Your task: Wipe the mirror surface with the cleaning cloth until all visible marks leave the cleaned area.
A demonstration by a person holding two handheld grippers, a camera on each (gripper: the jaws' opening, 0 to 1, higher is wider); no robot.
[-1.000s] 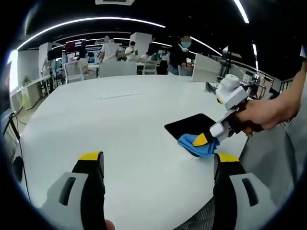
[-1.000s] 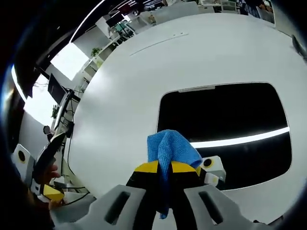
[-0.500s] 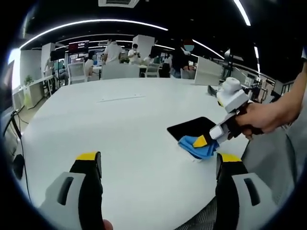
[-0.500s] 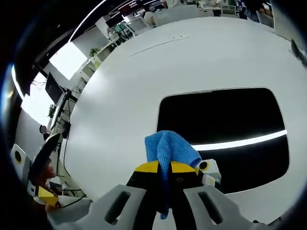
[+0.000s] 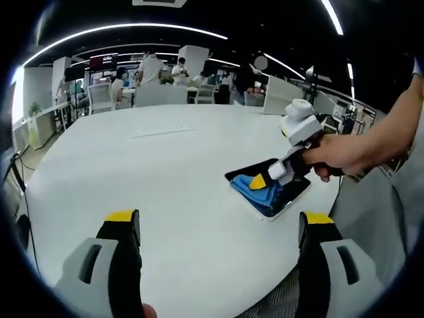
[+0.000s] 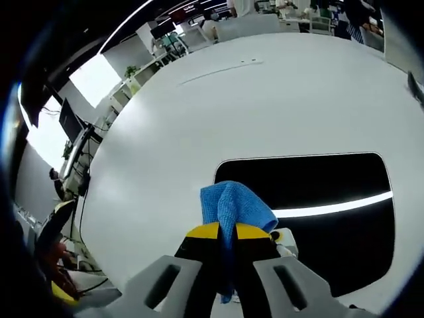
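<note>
Mirror (image 6: 311, 192) lies flat near the worktop's (image 5: 165, 172) right edge, so my right tool (image 6: 228, 232) pinches the blue cloth (image 6: 232, 205) down on it while my left tool (image 5: 215, 225) waits wide.

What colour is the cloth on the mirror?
Blue. The cloth shows best in the right gripper view.

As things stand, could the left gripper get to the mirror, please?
Probably yes. The left gripper is open and holds nothing, with bare table between it and the mirror. But the right gripper and cloth already occupy the mirror.
</note>
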